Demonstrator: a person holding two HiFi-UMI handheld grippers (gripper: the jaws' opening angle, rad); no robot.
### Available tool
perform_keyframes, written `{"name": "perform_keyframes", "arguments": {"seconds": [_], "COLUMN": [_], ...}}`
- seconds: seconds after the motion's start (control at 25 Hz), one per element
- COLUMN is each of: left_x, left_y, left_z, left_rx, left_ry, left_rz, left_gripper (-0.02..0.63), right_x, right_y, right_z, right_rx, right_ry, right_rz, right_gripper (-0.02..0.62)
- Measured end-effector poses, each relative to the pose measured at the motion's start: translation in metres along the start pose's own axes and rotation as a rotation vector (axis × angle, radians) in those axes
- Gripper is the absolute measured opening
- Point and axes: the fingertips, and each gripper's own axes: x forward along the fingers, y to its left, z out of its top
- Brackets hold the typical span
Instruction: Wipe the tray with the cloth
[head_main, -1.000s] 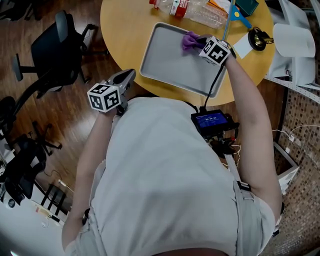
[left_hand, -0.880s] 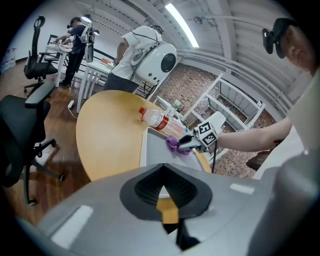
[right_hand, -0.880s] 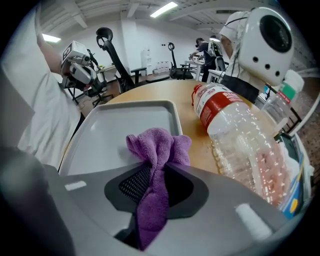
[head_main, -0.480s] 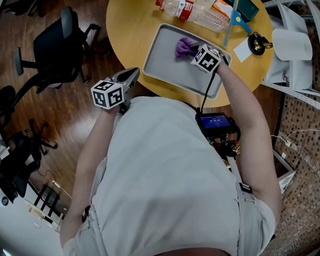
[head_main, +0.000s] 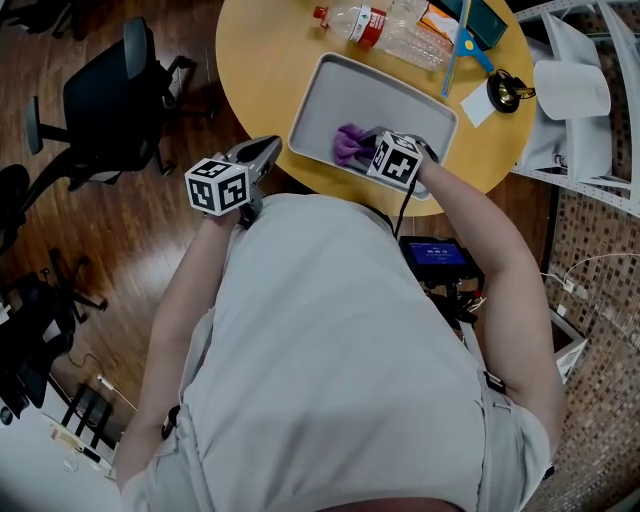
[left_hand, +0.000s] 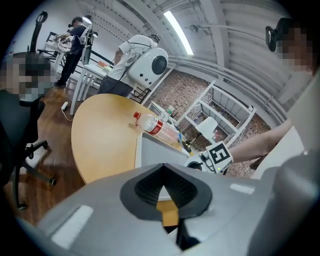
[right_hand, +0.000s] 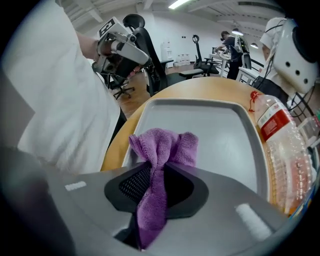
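Right gripper (right_hand: 159, 167) clamps the cloth (right_hand: 162, 147), pointing leftward on the tray (right_hand: 220, 130); tray's length runs left-right. Left gripper (left_hand: 162, 167) closed, empty.

Light grey T-shirt (head_main: 330, 340) fills frame centre. Left gripper (head_main: 264, 150) and right gripper (head_main: 372, 142): grey plastic, black ribbed pads (left_hand: 145, 187), black-white marker cubes (head_main: 218, 186). Black cable (head_main: 405, 205) runs to blue-screened black box (head_main: 440, 255), centre right.

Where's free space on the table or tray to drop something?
Bare wood left of the tray, out to the table's edge. The tray's far half, beyond the cloth, is bare too. Crowded: far side and right, with the bottle and small clutter.
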Motion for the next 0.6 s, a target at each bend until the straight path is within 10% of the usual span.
{"name": "perform_keyframes", "arguments": {"seconds": [0.32,0.6], "left_x": [0.000,-0.011], "left_y": [0.003,0.014], "left_z": [0.001,-0.002], "left_rx": [-0.006,-0.042], "left_ry": [-0.001,-0.030], "left_rz": [-0.013,0.023], "left_gripper": [0.000,0.000], "right_x": [0.005,0.015], "right_y": [0.027,0.021], "right_z": [-0.007,0.022], "right_rx": [0.220,0.198], "right_ry": [-0.053,-0.056], "right_rz": [0.089,0.132], "right_gripper": [0.081,0.082]}}
